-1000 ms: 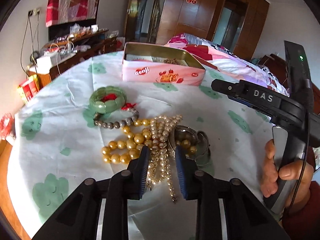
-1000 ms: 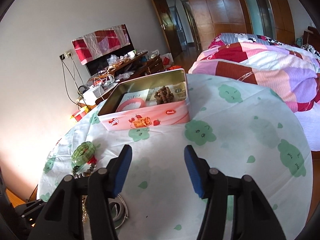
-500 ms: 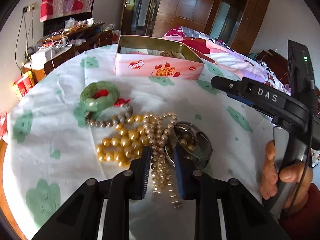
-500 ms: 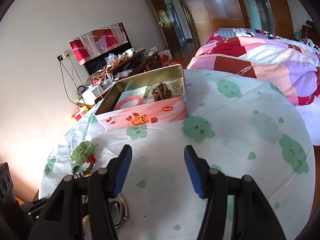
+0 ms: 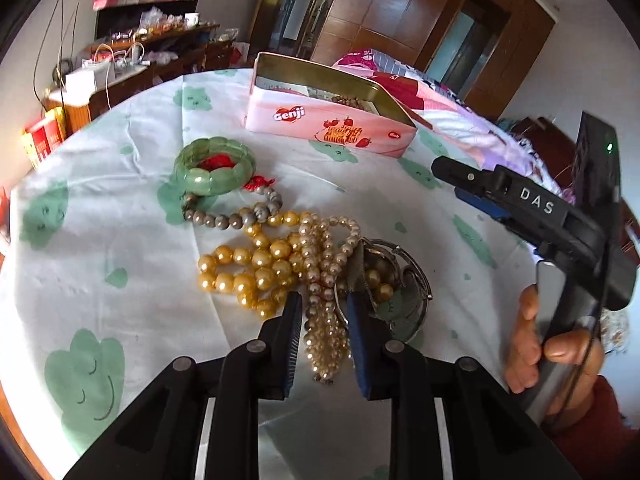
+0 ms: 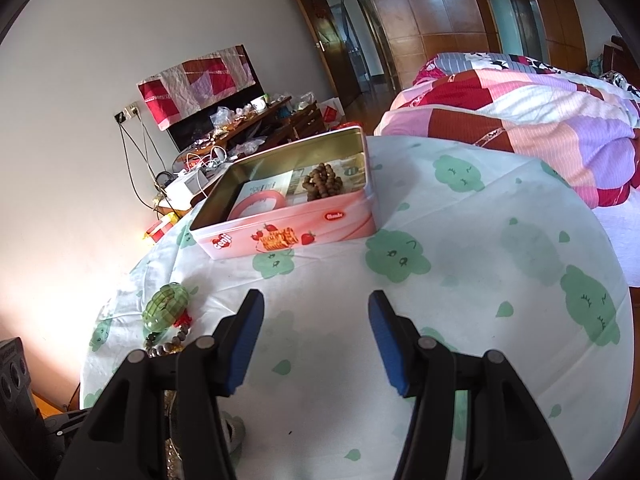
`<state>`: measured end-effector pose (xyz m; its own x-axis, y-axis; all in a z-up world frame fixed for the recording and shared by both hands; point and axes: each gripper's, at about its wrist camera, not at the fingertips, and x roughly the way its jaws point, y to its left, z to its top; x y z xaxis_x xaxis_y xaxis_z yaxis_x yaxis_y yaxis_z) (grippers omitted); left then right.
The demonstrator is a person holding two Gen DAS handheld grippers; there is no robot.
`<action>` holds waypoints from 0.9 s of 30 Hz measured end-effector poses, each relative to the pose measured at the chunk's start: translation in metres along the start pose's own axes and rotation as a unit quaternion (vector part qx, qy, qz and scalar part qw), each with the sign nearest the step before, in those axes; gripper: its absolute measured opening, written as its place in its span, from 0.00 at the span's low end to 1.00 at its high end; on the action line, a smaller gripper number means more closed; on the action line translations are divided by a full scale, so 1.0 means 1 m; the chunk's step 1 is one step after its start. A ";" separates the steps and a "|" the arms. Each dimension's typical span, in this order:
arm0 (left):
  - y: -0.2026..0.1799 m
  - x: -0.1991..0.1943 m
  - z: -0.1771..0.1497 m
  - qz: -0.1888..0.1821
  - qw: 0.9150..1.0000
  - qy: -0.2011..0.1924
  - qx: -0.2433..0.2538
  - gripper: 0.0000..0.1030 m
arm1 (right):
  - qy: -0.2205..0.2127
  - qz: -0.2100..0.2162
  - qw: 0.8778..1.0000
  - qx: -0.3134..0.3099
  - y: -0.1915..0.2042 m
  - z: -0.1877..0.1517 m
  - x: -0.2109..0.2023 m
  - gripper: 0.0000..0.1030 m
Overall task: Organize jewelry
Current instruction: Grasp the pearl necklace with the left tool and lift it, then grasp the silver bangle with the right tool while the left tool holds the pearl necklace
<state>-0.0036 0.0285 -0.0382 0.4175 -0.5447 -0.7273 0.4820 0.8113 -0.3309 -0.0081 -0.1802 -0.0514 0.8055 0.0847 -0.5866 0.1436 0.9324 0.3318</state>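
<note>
A pile of jewelry lies on the white cloth with green prints: a small-pearl necklace (image 5: 324, 276), a gold bead necklace (image 5: 256, 264), a grey bead bracelet (image 5: 232, 218), a green jade bangle (image 5: 214, 164) and silver bangles (image 5: 396, 280). My left gripper (image 5: 322, 306) is open, its two fingers on either side of the small-pearl necklace's strands. My right gripper (image 6: 316, 300) is open and empty above the cloth; it also shows in the left wrist view (image 5: 520, 200). The open pink Genji tin (image 6: 288, 232) holds brown beads (image 6: 322, 176); it also shows in the left wrist view (image 5: 328, 120).
A bed with a pink and purple quilt (image 6: 520, 112) lies beyond the table's right side. A cluttered wooden sideboard (image 5: 140, 56) stands at the far left wall. The jade bangle (image 6: 166, 306) shows left of my right gripper.
My left gripper has moved forward and lower onto the pile, so its fingers now straddle the small-pearl necklace. My right gripper has barely moved and stays open.
</note>
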 end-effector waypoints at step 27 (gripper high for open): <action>-0.001 -0.054 0.018 -0.018 0.992 -0.124 0.006 0.11 | -0.003 0.008 1.000 -0.003 0.002 -0.001 0.000 0.56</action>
<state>-0.0134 0.0535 0.0122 0.5768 -0.6093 -0.5441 0.5075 0.7892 -0.3458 -0.0084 -0.1779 -0.0519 0.8106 0.0970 -0.5775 0.1273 0.9334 0.3355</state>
